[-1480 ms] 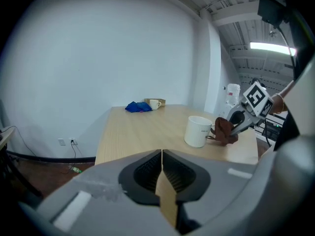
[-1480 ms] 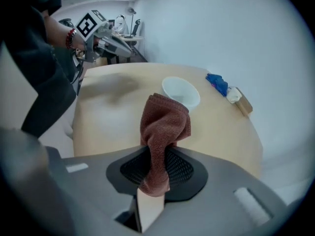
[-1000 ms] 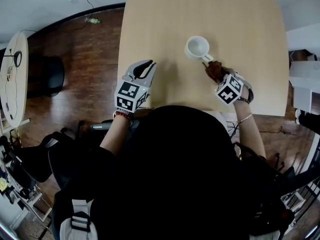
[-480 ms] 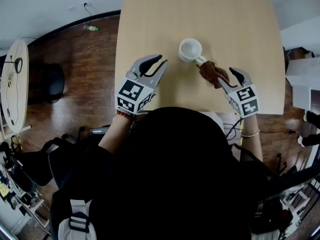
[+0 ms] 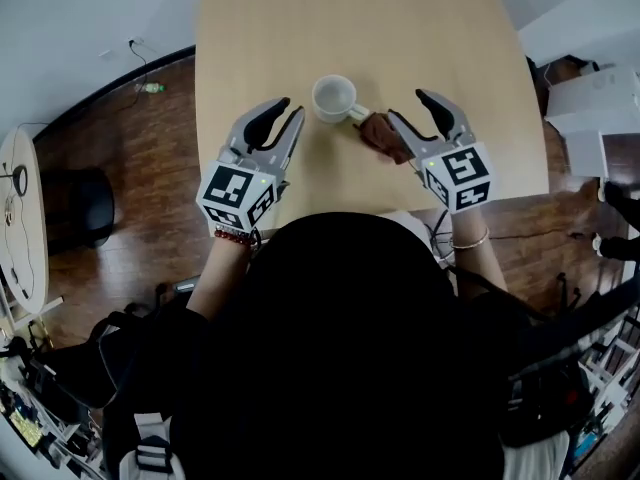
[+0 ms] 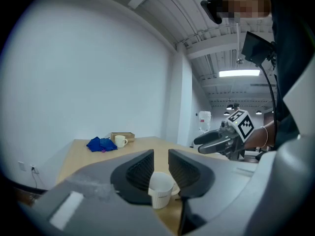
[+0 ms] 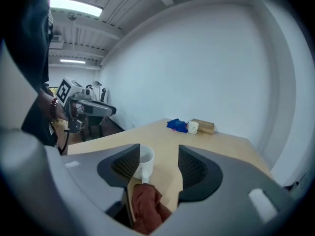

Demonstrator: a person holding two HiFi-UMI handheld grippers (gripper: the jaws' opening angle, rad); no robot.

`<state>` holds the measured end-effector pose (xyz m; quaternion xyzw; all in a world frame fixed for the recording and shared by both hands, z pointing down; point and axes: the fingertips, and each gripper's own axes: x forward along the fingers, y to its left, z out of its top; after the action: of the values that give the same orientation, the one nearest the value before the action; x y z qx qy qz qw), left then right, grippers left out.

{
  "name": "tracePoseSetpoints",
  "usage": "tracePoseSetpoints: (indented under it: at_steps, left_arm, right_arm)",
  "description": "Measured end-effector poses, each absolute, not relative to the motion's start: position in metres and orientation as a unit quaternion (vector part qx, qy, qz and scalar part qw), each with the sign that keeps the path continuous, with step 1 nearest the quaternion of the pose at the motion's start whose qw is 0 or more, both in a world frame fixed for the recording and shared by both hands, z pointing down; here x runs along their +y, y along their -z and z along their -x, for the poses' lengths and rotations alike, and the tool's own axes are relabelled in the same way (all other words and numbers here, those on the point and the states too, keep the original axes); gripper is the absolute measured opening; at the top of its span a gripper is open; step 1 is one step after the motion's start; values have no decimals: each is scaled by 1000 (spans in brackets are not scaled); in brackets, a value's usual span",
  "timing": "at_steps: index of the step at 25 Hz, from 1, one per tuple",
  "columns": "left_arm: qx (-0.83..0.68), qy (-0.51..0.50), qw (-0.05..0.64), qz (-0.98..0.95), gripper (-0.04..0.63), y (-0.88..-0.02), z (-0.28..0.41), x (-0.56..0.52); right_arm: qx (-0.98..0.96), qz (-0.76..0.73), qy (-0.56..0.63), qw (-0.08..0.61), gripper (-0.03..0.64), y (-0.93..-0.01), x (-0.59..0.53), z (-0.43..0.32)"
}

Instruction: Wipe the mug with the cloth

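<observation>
Mug (image 5: 333,98) upright on table (image 5: 420,28), cloth (image 5: 385,134) beside (crumpled)

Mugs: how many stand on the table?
2. One mug stands beside the brown cloth at the near end; the other mug stands at the far end, next to the blue cloth.

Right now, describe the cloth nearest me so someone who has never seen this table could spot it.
On the light wooden table, find the white mug standing alone near the front edge. The cloth lies crumpled on the tabletop by that mug's handle, to its right. It is rust-brown, unlike the blue cloth at the far end.
</observation>
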<state>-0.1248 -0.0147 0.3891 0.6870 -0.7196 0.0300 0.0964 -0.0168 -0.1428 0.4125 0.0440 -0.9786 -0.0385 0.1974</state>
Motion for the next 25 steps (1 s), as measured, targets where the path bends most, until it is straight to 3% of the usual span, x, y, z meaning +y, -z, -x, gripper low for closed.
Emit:
tracePoseSetpoints:
  at_steps: [11,25]
  left_arm:
    - [-729,-21,87,-678,78,-381,126,-14]
    - [-721,-15,93,-687,80,-378,116,-19]
  right_arm:
    - [-986,-62,14,154,242,-396,-145,23]
    - [-986,-71,0,154,242,-396,-152,19]
